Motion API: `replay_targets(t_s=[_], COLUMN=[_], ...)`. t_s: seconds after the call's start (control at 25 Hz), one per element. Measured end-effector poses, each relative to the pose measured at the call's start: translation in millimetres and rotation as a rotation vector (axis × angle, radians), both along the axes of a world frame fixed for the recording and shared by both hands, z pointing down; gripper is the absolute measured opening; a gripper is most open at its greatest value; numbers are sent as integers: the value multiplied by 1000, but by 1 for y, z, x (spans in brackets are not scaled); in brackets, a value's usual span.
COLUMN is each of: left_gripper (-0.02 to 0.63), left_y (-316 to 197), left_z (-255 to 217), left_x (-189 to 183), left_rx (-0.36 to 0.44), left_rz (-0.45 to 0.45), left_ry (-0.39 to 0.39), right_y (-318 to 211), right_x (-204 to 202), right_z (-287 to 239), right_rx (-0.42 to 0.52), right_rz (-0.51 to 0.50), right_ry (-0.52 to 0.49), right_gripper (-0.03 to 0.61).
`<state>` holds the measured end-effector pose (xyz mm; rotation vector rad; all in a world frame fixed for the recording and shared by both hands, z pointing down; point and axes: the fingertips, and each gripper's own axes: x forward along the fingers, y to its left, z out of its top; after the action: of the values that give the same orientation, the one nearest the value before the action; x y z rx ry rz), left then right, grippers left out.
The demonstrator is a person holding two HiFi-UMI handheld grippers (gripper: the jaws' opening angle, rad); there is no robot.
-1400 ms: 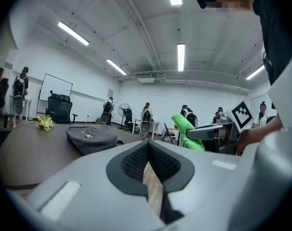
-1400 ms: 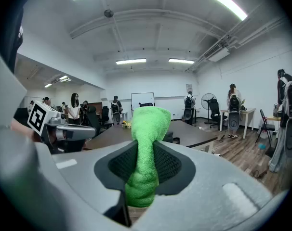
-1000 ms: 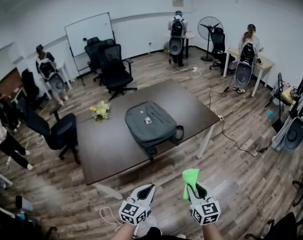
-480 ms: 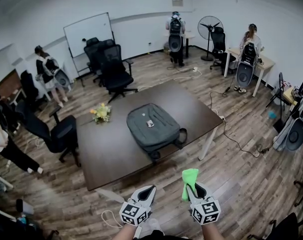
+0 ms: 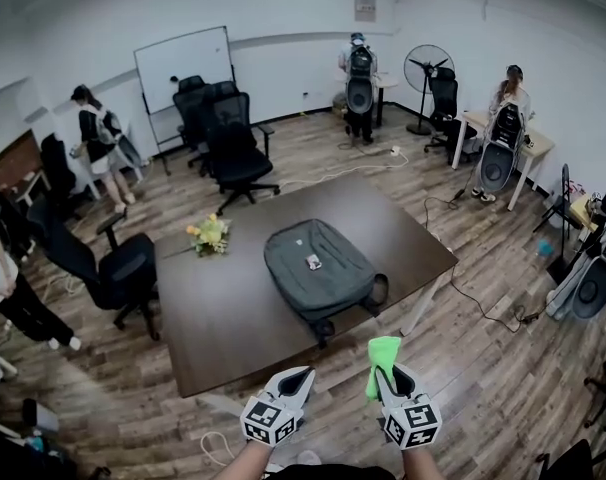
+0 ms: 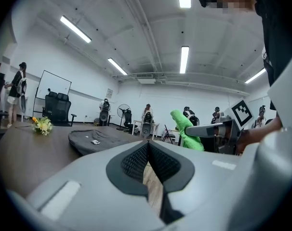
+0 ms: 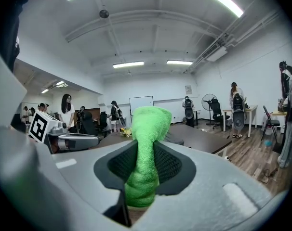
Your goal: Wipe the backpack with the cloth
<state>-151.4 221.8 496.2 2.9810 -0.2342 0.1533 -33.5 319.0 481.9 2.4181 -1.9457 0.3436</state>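
A grey backpack [image 5: 318, 269] lies flat on the dark brown table [image 5: 223, 323], toward its right half; the left gripper view shows the backpack [image 6: 95, 139] low across the tabletop. My right gripper [image 5: 387, 377] is shut on a bright green cloth [image 5: 382, 357], held over the floor short of the table's near edge. The cloth [image 7: 147, 148] stands up between the jaws in the right gripper view. Beside it my left gripper [image 5: 296, 381] is shut and holds nothing. Both grippers are well apart from the backpack.
A small bunch of yellow flowers [image 5: 210, 235] sits at the table's far left. Black office chairs [image 5: 123, 268] stand left of and behind the table. Several people stand by desks and a whiteboard [image 5: 183, 66] along the walls. A cable [image 5: 473, 293] runs over the wooden floor on the right.
The table and backpack have shifted lower and rightward in the head view, so I have come closer. Both grippers keep their places and the cloth stays gripped.
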Motion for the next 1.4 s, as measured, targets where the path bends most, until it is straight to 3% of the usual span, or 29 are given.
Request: replay_targets(t_s=[0.28, 0.56, 1.4], left_gripper=[20, 20, 20], left_y=[-27, -60, -173], left_z=[5, 17, 3], left_x=[-6, 2, 107], left_rx=[-14, -29, -26], left_rz=[-15, -90, -374], left_ry=[0, -19, -19], right_y=[-28, -74, -231], right_x=[1, 5, 119], right_z=[-1, 15, 10], right_rx=[-5, -31, -50], right_rz=[-3, -106, -441], right_ry=[4, -15, 9], right_gripper=[100, 100, 100])
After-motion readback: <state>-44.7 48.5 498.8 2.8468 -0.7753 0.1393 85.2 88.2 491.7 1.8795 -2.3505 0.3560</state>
